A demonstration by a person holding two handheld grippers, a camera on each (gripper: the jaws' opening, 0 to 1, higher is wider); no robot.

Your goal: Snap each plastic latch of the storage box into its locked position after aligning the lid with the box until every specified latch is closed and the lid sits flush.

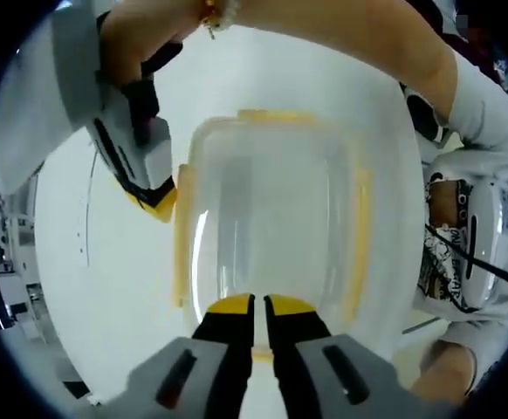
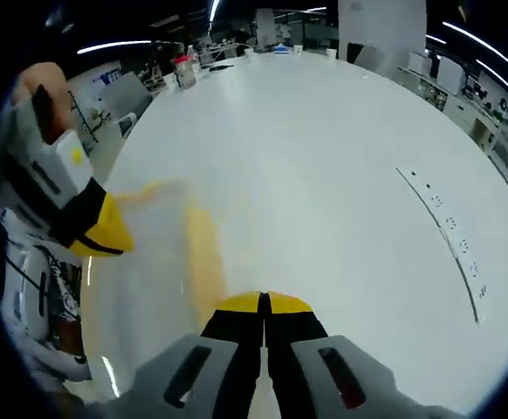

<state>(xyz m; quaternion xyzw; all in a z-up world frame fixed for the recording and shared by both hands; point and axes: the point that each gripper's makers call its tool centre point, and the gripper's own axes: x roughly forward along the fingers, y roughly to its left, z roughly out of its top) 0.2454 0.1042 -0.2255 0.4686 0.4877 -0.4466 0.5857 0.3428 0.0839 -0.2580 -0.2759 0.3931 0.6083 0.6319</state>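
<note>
The clear storage box (image 1: 276, 218) stands on the white table (image 1: 106, 297) with its lid on. Yellow latches show on its far side (image 1: 276, 115), left side (image 1: 182, 244) and right side (image 1: 360, 236). My left gripper (image 1: 259, 301) is shut with nothing between its tips, which rest at the lid's near edge over a yellow strip. A hand holds my right gripper (image 1: 156, 199) with its yellow tip against the left latch. In the right gripper view, the right gripper (image 2: 263, 299) is shut and empty over a blurred yellow latch (image 2: 203, 262), and the left gripper (image 2: 97, 229) is at the left.
The person's arm (image 1: 341, 44) crosses above the box, and patterned clothing (image 1: 463, 244) is close on the right. A black dotted line (image 2: 446, 236) is marked on the wide table (image 2: 324, 148). Bottles and cups (image 2: 184, 70) stand at its far end.
</note>
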